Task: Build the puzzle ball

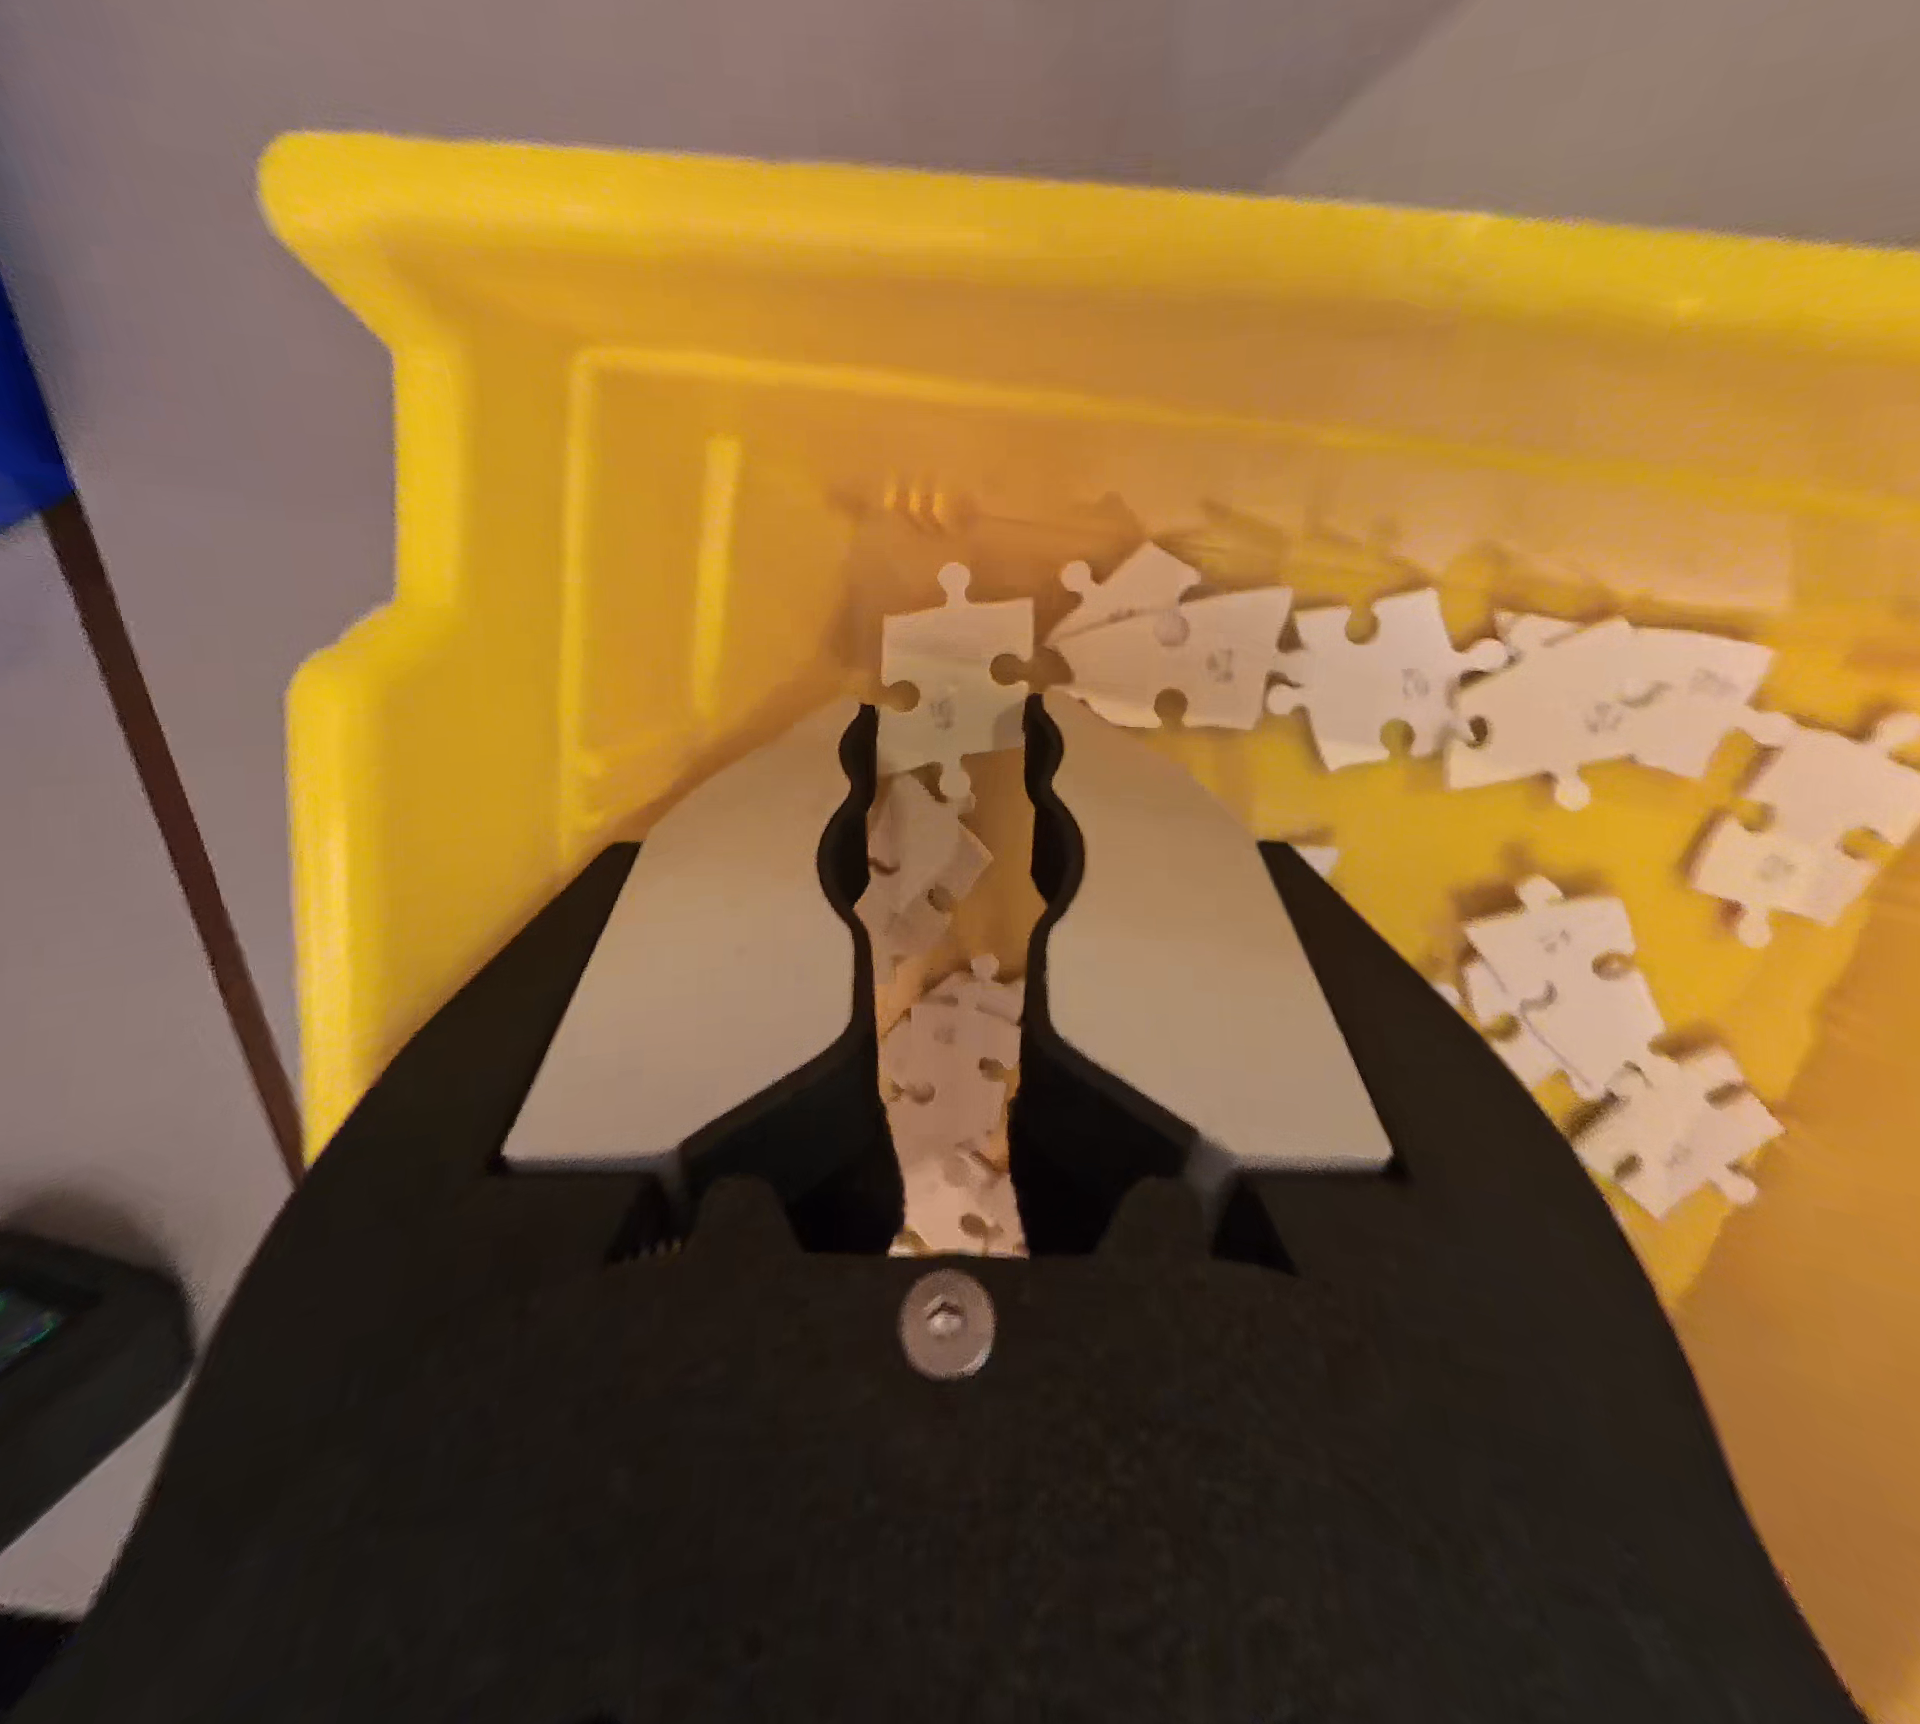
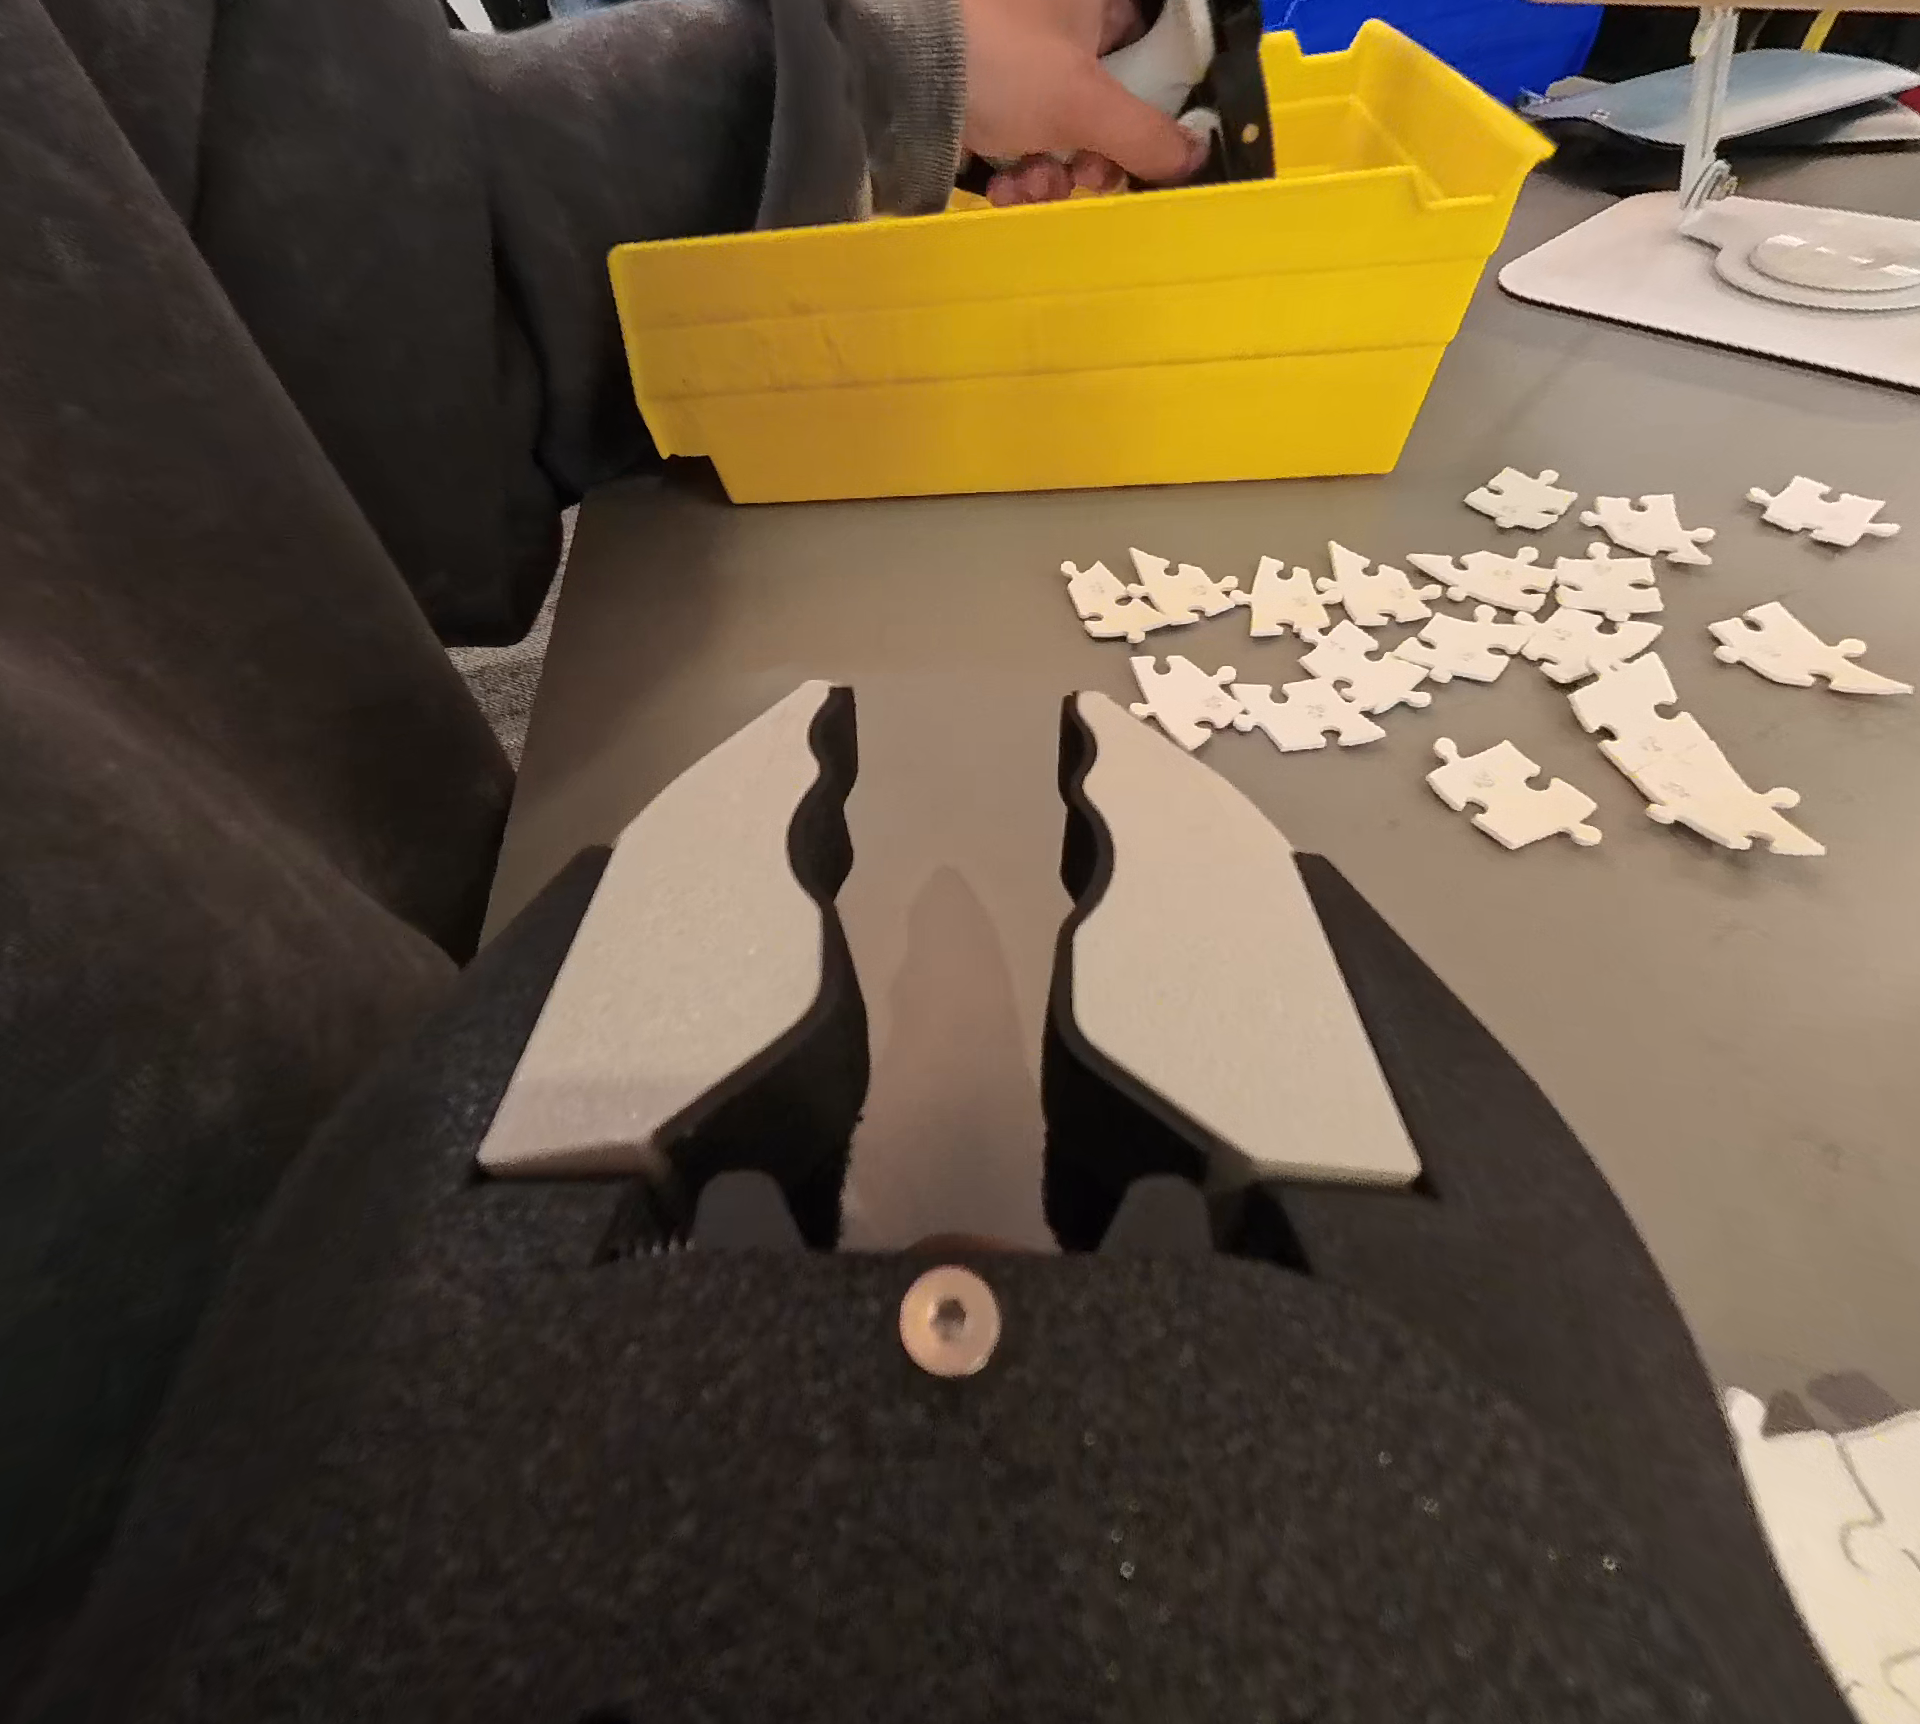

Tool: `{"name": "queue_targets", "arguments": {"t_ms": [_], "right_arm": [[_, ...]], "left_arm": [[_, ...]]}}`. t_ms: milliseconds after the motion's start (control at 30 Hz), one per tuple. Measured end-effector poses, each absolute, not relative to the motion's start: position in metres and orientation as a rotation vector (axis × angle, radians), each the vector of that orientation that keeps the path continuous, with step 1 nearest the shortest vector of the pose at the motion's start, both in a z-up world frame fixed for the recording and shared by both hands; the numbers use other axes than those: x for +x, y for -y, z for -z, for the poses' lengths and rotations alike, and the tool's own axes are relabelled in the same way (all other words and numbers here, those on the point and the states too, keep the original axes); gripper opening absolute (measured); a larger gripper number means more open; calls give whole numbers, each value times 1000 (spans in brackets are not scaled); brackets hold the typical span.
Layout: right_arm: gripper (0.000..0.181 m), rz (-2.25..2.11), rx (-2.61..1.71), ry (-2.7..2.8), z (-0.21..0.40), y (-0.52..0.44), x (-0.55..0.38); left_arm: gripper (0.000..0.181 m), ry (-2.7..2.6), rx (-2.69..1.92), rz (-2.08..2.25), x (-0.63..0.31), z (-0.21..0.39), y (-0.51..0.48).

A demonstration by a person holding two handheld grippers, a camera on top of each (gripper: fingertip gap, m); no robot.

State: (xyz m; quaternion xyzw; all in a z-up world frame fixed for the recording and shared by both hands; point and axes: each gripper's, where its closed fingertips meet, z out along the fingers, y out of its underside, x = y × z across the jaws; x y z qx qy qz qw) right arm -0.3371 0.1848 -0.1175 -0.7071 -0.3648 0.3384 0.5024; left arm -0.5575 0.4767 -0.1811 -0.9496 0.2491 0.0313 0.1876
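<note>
Your left gripper (image 1: 951,718) pinches one cream puzzle piece (image 1: 956,672) at its fingertips, above the yellow bin (image 1: 727,303) where more loose pieces (image 1: 1371,687) lie, each bearing small handwritten marks. Your right gripper (image 2: 958,739) hovers with jaws apart, empty, over the grey table (image 2: 1558,1051); white pieces (image 2: 1455,635) lie scattered to its right, beside the bin.

A bright yellow bin (image 1: 727,303) holds cream-white puzzle pieces (image 1: 1371,687), each with small grey marks, perhaps numbers. The table (image 2: 1558,999) is plain dark grey; the sleeve (image 2: 312,220) charcoal.
</note>
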Motion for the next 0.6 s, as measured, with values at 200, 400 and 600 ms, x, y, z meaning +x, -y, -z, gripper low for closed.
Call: {"name": "queue_targets", "arguments": {"t_ms": [200, 400, 600], "right_arm": [[37, -812, -1711, 882, 118, -184, -336], [37, -819, -1714, 868, 118, -185, -333], [37, -821, -1713, 878, 118, -184, -334]], "left_arm": [[32, -634, -2649, -255, -568, 183, -475], [47, -725, -2643, -243, -590, 160, -427], [49, -869, -2691, -52, -599, 173, -404]]}}
